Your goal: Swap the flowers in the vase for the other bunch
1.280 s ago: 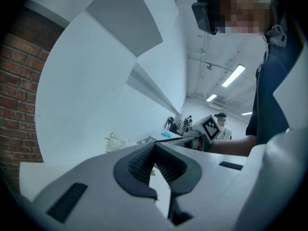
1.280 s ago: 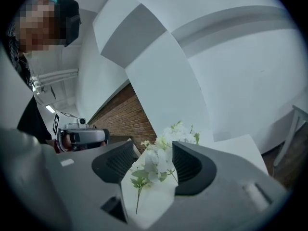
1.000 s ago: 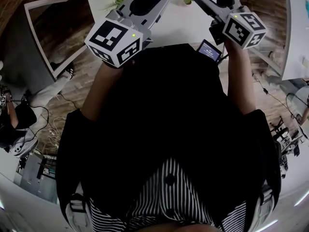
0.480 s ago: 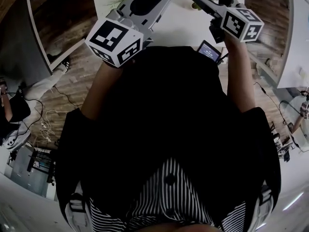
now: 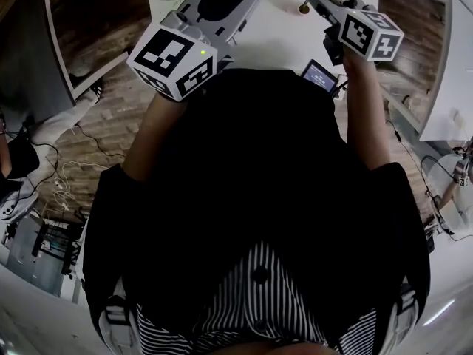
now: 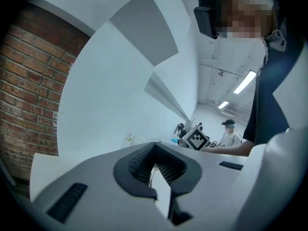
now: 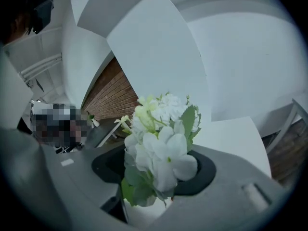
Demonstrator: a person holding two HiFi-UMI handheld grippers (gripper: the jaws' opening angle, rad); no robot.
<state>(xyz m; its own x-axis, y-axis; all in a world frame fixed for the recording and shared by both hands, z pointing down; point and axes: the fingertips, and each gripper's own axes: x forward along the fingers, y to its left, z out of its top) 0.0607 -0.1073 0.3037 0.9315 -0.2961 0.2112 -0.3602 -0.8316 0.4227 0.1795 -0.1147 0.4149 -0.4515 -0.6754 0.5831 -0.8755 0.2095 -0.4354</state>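
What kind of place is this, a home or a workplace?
Probably a workplace, an office or lab in a loft-style building: a brick wall, ceiling strip lights, a white table, and cables trailing over the wood floor.

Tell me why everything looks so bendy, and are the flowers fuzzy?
Right gripper view: the flowers sit so near the lens that they look a bit soft, and the walls curve inside a dark round edge. Left gripper view: the same bending, and the ceiling lights glare. Head view: mostly dim, with the white table washed out.
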